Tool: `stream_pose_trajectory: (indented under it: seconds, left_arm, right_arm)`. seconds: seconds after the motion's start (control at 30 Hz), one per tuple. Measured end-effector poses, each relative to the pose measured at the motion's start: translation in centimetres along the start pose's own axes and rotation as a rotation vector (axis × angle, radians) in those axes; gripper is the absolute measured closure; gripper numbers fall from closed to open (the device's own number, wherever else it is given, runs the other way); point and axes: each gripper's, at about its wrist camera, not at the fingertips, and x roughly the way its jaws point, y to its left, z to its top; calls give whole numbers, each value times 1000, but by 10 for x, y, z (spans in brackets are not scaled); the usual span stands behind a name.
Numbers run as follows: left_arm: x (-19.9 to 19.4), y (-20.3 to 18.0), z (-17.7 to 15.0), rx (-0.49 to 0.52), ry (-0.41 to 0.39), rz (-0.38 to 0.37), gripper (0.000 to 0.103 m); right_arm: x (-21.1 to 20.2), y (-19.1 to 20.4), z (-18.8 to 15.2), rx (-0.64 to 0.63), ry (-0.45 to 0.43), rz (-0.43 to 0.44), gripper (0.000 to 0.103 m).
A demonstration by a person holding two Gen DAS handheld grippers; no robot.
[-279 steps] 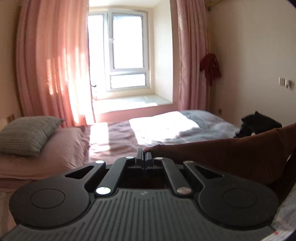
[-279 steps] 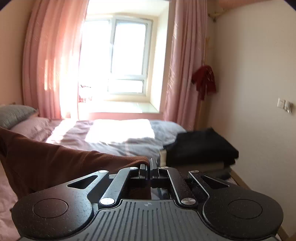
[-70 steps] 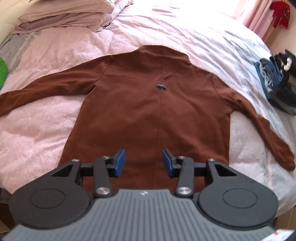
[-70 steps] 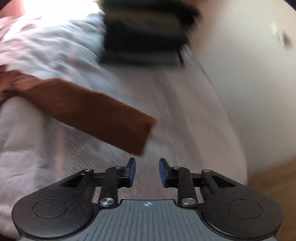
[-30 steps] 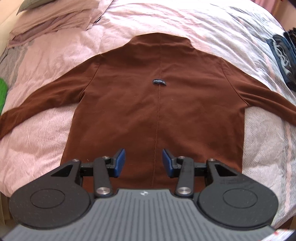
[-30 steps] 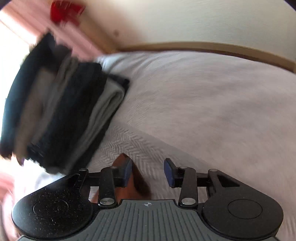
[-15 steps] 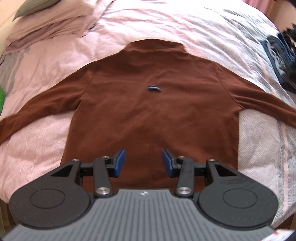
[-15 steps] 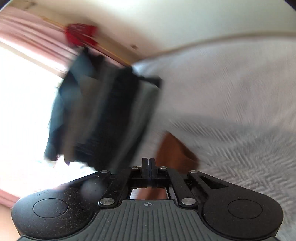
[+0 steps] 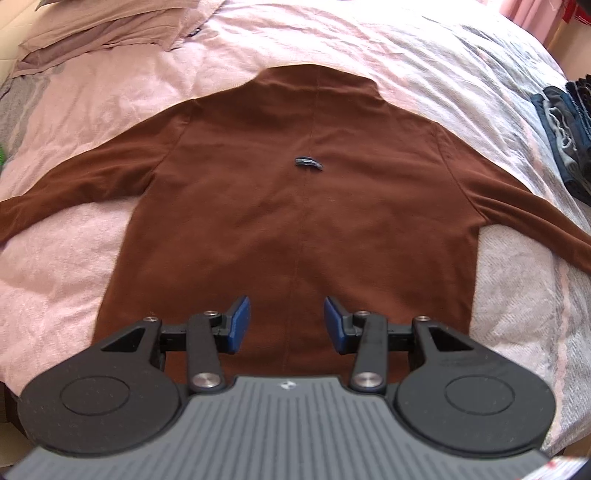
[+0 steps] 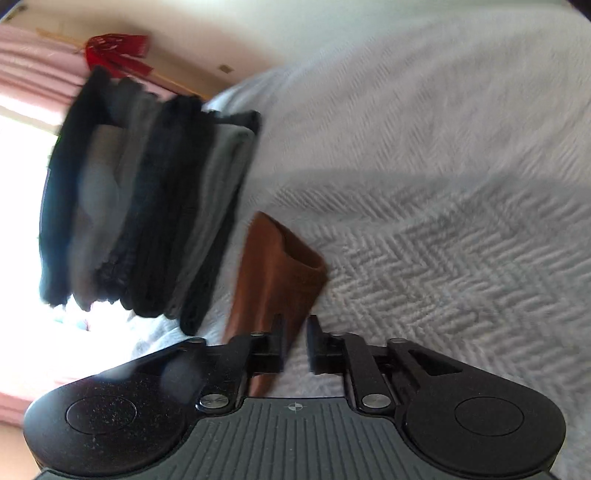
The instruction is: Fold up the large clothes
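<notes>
In your left wrist view, the brown jacket [image 9: 303, 206] lies flat on the bed [image 9: 461, 74], back side up. Its collar points away from you and its hem is near you. Both sleeves are spread out to the sides. A small dark loop [image 9: 307, 162] sits on the middle seam, below the collar. Your left hand-held gripper [image 9: 287, 325] hangs over the hem, right by the seam. Its blue pads [image 9: 238, 320] are wide apart and hold nothing. A pink blanket [image 9: 107, 26] is bunched up at the far left of the bed. Some blue clothes [image 9: 565, 129] lie at the right edge.

In your right wrist view, the picture is tilted and a bit blurry. You can see the cuff [image 10: 280, 269] of one brown sleeve lying on the gray zigzag bed cover [image 10: 443, 240]. Your right hand-held gripper [image 10: 295, 341] is at the sleeve, below the cuff. Its fingers have a small gap between them. The left finger lies in front of the brown cloth, but the fingers do not pinch it. A stack of dark and gray clothes [image 10: 147, 206] sits just beside the cuff. A red thing [image 10: 114, 50] hangs on the wall behind, next to a pink curtain [image 10: 37, 74].
</notes>
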Motion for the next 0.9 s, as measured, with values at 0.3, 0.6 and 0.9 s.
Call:
stream_pose_trajectory:
  seconds: [0.3, 0.6, 0.9]
  left_arm:
    - [-2, 12, -1, -11, 0, -2, 64]
    - [3, 6, 2, -20, 2, -28, 64]
    - [3, 4, -2, -1, 5, -21, 64]
  right_arm:
    - [6, 8, 0, -34, -65, 57, 103]
    - [-89, 42, -34, -205, -96, -116, 103]
    - [-64, -10, -40, -278, 83, -354, 71]
